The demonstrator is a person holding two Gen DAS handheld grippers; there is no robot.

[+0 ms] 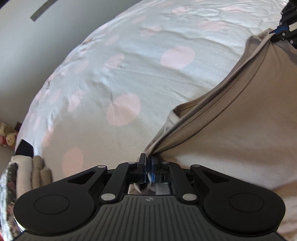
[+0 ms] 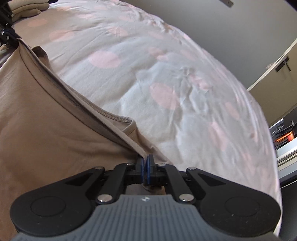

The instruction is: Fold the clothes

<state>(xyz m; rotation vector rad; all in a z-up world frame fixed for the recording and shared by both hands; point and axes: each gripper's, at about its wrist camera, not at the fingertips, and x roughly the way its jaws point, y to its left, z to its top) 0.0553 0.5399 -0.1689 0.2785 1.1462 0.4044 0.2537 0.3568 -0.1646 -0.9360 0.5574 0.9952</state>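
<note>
Nearest, the left gripper has its fingers closed on one corner of the shirt; the right gripper has its fingers closed on the opposite corner. Between them a hemmed edge runs taut, and the tan cloth hangs below it, over the bed with its pale, pink-spotted sheet. The step in hand appears to be spreading or carrying the shirt before a fold. To do it well, both grips should hold level and evenly tensioned, so the hem stays straight and the doubled layers at the edge do not slip apart; lowering should let the cloth settle flat without trapping wrinkles. Farther off, at the bed's edge, lies a pile of folded tan garments. No containers are visible.
</note>
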